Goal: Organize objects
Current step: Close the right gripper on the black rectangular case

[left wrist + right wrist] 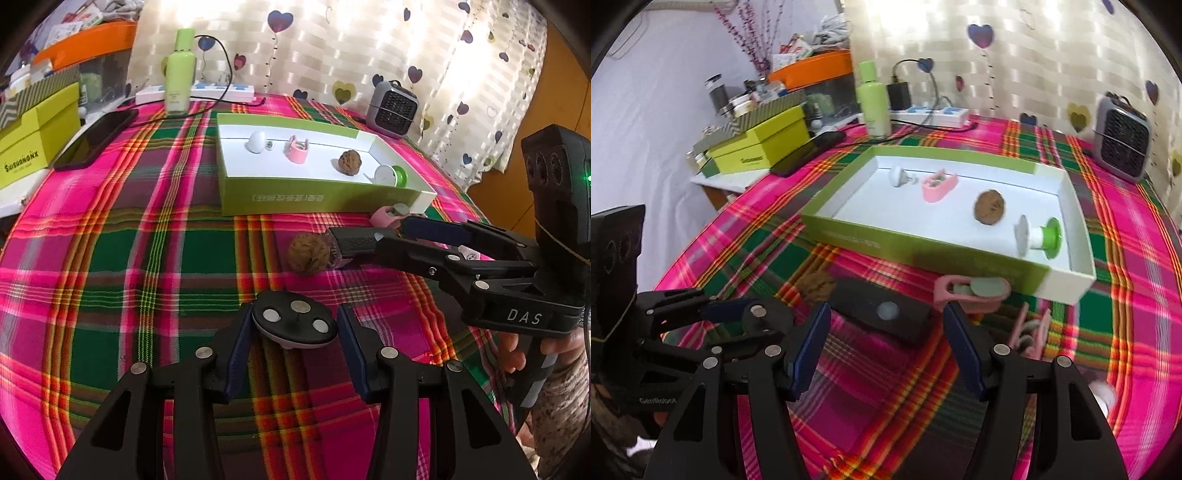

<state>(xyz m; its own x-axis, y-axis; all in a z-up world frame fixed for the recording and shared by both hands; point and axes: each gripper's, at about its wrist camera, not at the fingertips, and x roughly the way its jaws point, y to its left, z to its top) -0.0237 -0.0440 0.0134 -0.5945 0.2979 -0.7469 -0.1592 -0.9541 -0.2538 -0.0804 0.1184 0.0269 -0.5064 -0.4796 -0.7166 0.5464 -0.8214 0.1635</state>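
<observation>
Black-framed with blue pads, the left gripper (293, 345) sits nearest the lens, jaws partly closed on a dark oval disc (294, 324) studded with three round silver magnets; both pads press its edges above the bright plaid tablecloth (147, 258). What lies under the disc is hidden.

Blur softens the right wrist view. There the right gripper (884, 343) hangs with jaws wide and nothing held; a black rectangular block with a pale round spot (882, 312) lies on the cloth just beyond the fingertips. A brown wrinkled walnut (306, 254) rests beside it, partly hidden. One pink clip-like holder (971, 291) touches the front wall of the green-sided, white-lined cardboard tray (314, 199); another pink piece (1032, 328) is too blurred to identify.
</observation>
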